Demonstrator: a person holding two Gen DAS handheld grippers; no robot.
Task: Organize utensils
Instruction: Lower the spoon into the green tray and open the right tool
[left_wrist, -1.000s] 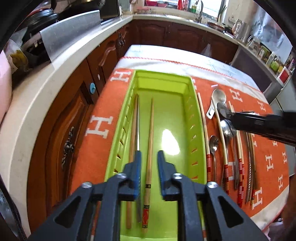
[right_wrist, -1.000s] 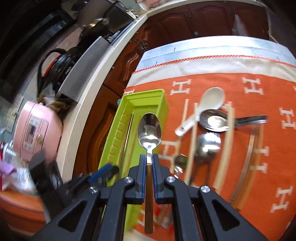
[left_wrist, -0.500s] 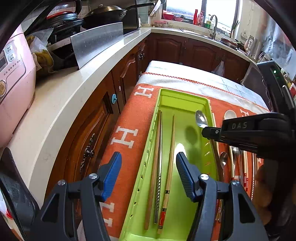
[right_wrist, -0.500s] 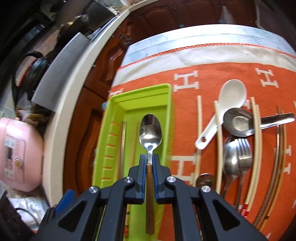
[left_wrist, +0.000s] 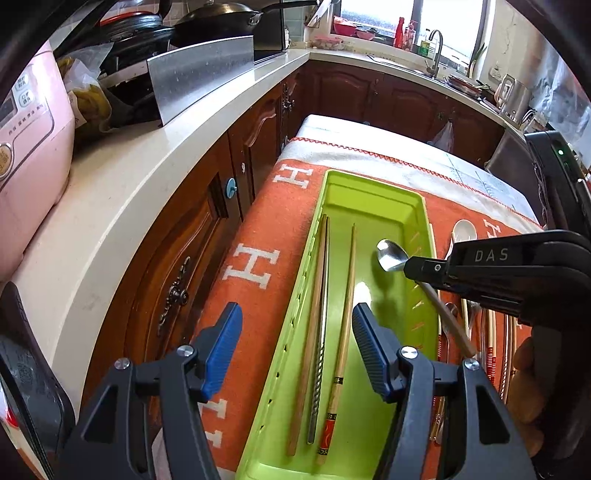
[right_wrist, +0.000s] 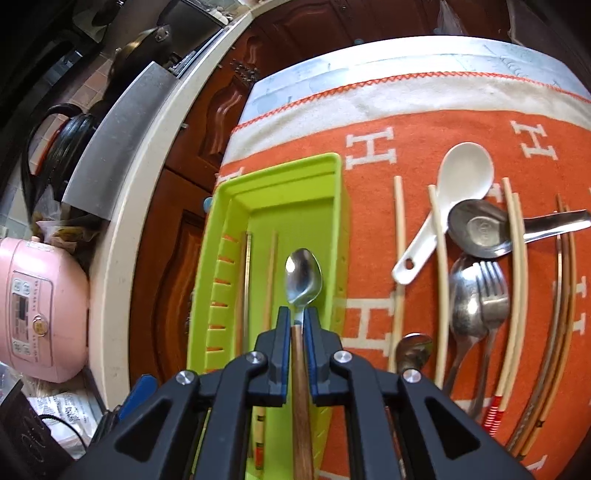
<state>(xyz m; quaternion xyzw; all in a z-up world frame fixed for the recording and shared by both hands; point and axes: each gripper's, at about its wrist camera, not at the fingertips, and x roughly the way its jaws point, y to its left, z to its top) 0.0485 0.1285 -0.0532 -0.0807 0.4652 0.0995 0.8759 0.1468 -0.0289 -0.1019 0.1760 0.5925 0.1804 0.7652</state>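
The right gripper (right_wrist: 296, 325) is clamped on a wooden-handled spoon (right_wrist: 303, 275), its bowl hanging over the lime-green tray (right_wrist: 334, 236) at centre frame, while the left gripper (left_wrist: 295, 349), jaws spread with nothing between them, hovers over the three chopsticks (left_wrist: 345, 295) already lying inside. Plenty left to sort on the right: a white ceramic spoon (right_wrist: 463, 184), a fork (right_wrist: 493, 291), metal spoons and more chopsticks on the orange "H"-patterned cloth (right_wrist: 369, 158). "DAS" reads on the right gripper's body.
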